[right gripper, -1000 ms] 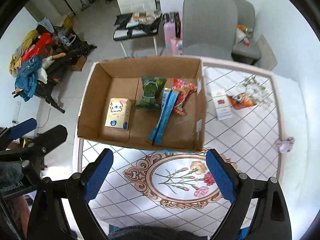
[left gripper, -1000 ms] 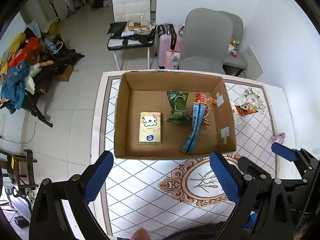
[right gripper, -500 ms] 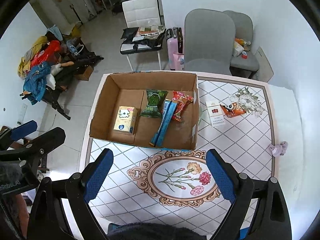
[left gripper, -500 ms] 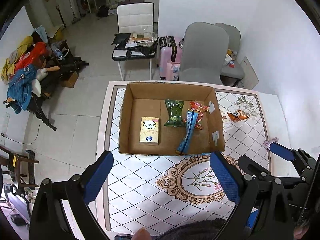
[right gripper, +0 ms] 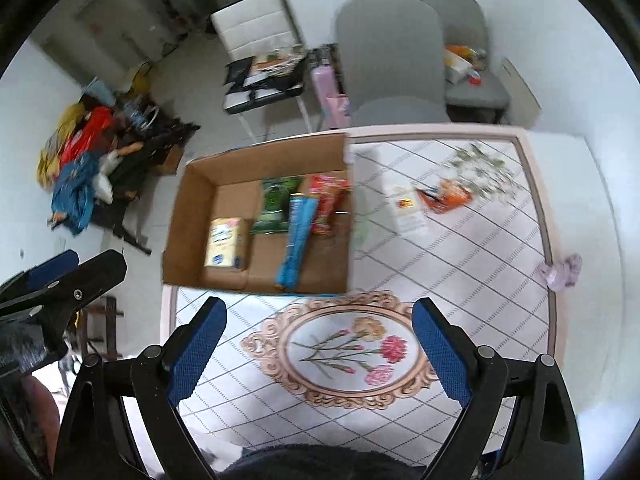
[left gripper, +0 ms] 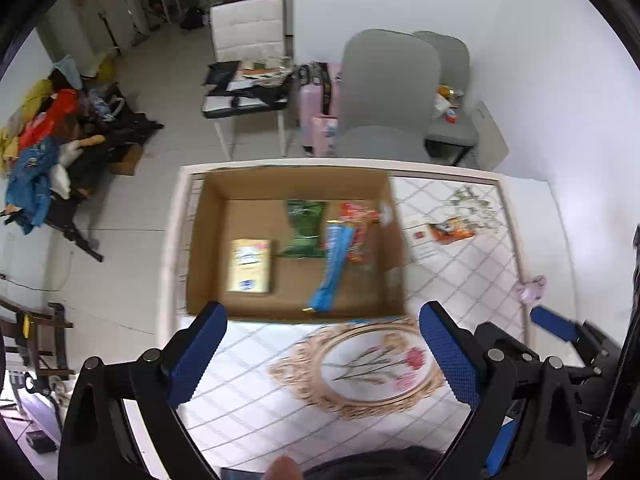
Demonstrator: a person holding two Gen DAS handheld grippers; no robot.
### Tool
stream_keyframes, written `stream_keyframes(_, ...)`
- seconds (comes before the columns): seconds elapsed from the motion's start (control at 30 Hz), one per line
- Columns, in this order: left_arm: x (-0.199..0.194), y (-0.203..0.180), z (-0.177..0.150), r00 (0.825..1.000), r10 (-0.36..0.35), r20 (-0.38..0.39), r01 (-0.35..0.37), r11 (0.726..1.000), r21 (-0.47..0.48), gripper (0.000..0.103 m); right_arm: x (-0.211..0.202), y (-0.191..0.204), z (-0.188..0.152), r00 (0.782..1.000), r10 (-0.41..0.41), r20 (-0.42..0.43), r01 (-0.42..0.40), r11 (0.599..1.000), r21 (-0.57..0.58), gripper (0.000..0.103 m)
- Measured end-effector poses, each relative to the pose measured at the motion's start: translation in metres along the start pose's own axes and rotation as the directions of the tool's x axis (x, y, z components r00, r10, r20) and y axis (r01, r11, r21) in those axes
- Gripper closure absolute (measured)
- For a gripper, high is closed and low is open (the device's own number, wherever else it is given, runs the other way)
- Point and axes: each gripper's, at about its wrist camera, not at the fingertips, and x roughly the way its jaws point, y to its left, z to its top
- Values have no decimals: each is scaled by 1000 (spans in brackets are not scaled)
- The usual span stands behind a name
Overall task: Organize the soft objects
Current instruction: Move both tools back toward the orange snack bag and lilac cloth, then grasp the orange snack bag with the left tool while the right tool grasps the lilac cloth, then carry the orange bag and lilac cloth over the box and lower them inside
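Snack packs sit in the box (left gripper: 208,240) on the table (right gripper: 480,248): a yellow pack (left gripper: 250,266), a green bag (left gripper: 304,232), a blue stick (left gripper: 334,268) and a red bag (left gripper: 358,232). An orange pack (right gripper: 444,200) and a white card (right gripper: 406,214) lie right of the box, a lilac scrunchie (right gripper: 560,272) near the edge. Left gripper (left gripper: 324,354) and right gripper (right gripper: 320,354) both hover spread wide, empty.

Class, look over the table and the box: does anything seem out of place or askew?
Yes. Four packets lie in the cardboard box, but an orange packet, a white card and a small lilac item sit loose on the tablecloth. In the box, the long blue packet lies partly over the red one.
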Motion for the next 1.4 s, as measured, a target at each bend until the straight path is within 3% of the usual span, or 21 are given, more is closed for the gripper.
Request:
stream_keyframes(0.17,44,-68,32,996,-63,-56,65,997,39,4,4,-106,10,999,-37,-2,37,982,188,7)
stream_keyframes(0.27,82,-112,51,990,-88,-108,96,992,78,4,8,-180,14,997,-71,-10,70,949,309,7)
stream_keyframes(0.43,160,-179,77,974,-54,-221,94,980,173,4,26,-280,22,993,-105,-48,115,888,446,7)
stream_keyframes(0.57,230,-215,91,932,-50,-359,119,977,174,4,58,-350,28,993,-69,-100,113,822,557,7)
stream_keyframes(0.7,289,-237,100,895,-29,-446,101,985,139,5,101,-405,29,990,-30,-138,114,747,655,7)
stream_keyframes(0.8,321,-248,105,875,-5,-483,82,987,137,5,133,-431,28,983,-27,-182,146,712,686,7)
stream_keyframes(1.03,385,-254,106,819,61,-570,21,990,137,5,199,-458,22,955,8,-297,208,694,689,8)
stream_keyframes(1.13,406,-256,103,801,94,-592,-7,989,148,9,211,-461,21,951,29,-309,206,686,698,12)
stream_keyframes(1.2,413,-258,100,792,101,-602,-12,989,150,15,216,-460,21,948,30,-318,212,687,695,23)
stream_keyframes(1.27,414,-263,101,811,128,-571,-29,983,179,31,220,-460,22,945,26,-327,219,691,689,33)
stream_keyframes(1.37,413,-269,99,823,148,-548,-36,977,209,34,224,-457,20,941,-1,-339,240,708,664,52)
stream_keyframes(1.4,412,-271,99,828,149,-541,-36,976,213,35,226,-455,19,941,-2,-338,238,714,659,53)
